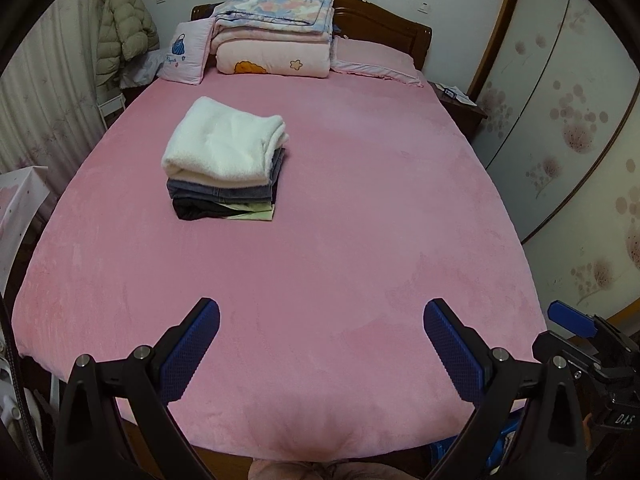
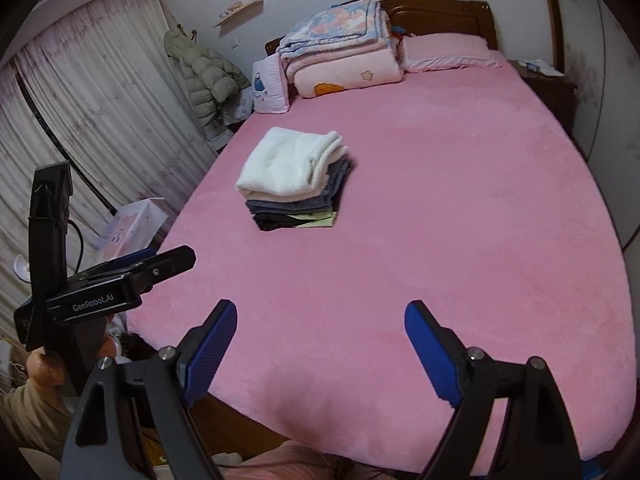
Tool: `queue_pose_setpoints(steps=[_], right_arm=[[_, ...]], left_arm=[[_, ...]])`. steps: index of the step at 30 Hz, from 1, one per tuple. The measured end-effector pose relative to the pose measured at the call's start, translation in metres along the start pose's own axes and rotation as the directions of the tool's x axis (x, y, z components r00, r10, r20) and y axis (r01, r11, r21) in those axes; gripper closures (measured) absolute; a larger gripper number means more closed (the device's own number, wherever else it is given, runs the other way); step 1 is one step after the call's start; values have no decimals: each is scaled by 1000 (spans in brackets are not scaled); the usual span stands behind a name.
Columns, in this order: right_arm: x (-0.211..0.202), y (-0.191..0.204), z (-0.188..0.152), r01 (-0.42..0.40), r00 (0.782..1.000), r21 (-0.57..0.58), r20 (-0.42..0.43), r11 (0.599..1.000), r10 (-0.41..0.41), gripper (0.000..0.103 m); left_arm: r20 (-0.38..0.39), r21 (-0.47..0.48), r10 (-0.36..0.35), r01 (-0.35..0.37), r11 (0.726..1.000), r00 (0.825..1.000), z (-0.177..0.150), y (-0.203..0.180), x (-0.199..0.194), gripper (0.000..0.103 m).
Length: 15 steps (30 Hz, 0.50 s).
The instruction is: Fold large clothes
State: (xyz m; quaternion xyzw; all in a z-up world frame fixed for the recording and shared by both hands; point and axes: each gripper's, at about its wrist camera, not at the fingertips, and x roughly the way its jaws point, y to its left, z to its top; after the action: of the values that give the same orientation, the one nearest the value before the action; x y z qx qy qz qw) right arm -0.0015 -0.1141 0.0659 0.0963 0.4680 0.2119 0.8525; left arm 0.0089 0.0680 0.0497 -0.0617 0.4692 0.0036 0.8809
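Note:
A stack of folded clothes point(image 1: 224, 164) lies on the pink bed point(image 1: 340, 240), left of its middle: a white fleece piece on top, grey ones under it, black and pale green at the bottom. The right wrist view has the same stack point(image 2: 294, 178) on the bed point(image 2: 440, 220). My left gripper point(image 1: 320, 344) hovers open over the bed's near end, nothing between its blue pads. My right gripper point(image 2: 320, 344) is open and empty too, above the near edge. The left gripper's body point(image 2: 116, 284) shows at the left of the right wrist view, and part of the right gripper point(image 1: 580, 328) at the right of the left wrist view.
Folded quilts point(image 1: 276, 32), a small cushion point(image 1: 184, 54) and a pink pillow point(image 1: 374, 60) sit against the wooden headboard point(image 1: 384, 20). A puffer coat point(image 1: 120, 28) hangs by the curtain point(image 2: 80, 120) on the left. A nightstand point(image 1: 460, 104) and wardrobe doors point(image 1: 568, 120) stand on the right.

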Motion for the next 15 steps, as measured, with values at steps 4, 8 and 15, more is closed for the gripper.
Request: queue_pose_setpoints(steps=[4, 8, 15], right_arm=[[-11, -3, -17, 73, 996, 7, 45, 997, -73, 17], [-15, -9, -28, 150, 986, 26, 64, 988, -152, 17], [-12, -25, -30, 236, 970, 63, 43, 970, -239, 16]], left_arm=[[24, 18, 48, -49, 999, 999, -20, -16, -3, 2], [10, 11, 54, -54, 998, 998, -36, -27, 3, 2], [8, 43, 66, -66, 997, 998, -43, -47, 7, 2]])
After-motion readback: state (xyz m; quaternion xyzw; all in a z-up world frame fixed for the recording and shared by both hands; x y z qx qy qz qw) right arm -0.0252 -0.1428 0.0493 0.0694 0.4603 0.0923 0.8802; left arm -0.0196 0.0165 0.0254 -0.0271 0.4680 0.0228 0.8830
